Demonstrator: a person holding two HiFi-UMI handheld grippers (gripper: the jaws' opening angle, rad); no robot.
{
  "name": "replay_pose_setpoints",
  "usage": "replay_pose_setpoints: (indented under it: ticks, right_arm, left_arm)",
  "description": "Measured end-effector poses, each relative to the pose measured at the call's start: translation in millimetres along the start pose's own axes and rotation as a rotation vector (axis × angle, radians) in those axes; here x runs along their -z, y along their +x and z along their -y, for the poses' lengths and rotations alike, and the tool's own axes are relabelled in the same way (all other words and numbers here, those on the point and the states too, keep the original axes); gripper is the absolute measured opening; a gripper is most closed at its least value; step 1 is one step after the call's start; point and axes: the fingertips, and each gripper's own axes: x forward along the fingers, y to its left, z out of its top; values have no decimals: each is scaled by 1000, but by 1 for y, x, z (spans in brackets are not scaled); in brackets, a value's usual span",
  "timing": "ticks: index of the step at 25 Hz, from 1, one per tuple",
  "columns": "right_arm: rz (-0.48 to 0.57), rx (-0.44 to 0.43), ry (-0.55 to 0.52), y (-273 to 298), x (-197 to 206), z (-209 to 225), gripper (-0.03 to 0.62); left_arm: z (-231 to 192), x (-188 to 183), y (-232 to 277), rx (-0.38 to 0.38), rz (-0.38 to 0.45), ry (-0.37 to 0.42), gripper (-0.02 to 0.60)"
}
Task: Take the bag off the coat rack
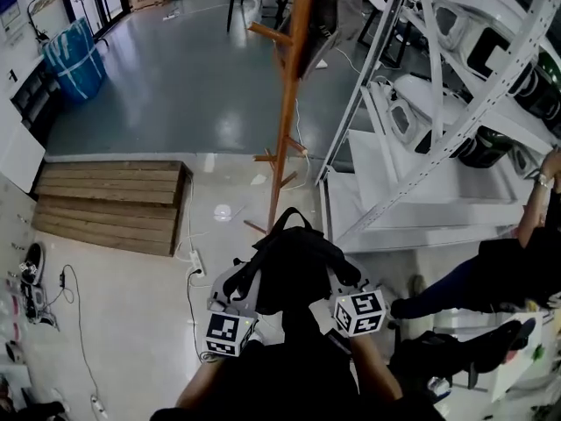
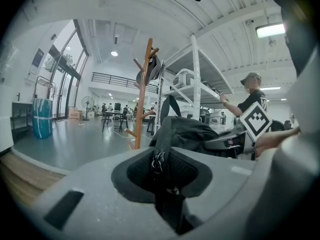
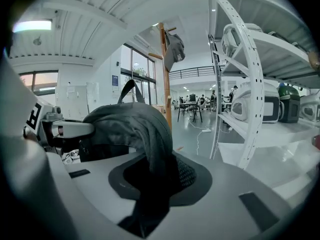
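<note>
A black bag (image 1: 294,266) hangs between my two grippers, away from the wooden coat rack (image 1: 285,121), which stands just beyond it. My left gripper (image 1: 237,295) is shut on the bag's zippered side, and the fabric and zipper pull sit pinched between its jaws (image 2: 160,169). My right gripper (image 1: 344,289) is shut on the other side, with dark fabric (image 3: 130,126) folded down between its jaws (image 3: 155,179). The bag's strap loops up above it. A grey item (image 3: 173,46) still hangs high on the rack (image 3: 163,84). In the left gripper view the rack (image 2: 142,94) stands behind the bag (image 2: 187,131).
White metal shelving (image 1: 438,103) with appliances stands close on the right. A person (image 1: 517,266) reaches into it. A low wooden platform (image 1: 114,204) lies to the left, with a power strip and cable (image 1: 195,261) on the floor. A blue bin (image 1: 74,55) stands far left.
</note>
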Motion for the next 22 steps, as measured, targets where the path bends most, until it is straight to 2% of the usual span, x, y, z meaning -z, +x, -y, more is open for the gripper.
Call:
replay_pose_setpoints:
  ticks: [8,15,22]
  right_arm:
    - [-20,33,58,-52,25,-58,87]
    - [-37,33,76,-80,42,-81,87]
    - [-40,18,84,-93,51,-87,87]
  left_arm:
    - [10,7,-67,80,-15,20,77]
    - [23,17,-102,75,-19,0,76]
    - [30,30,-116,70,-17,2,77]
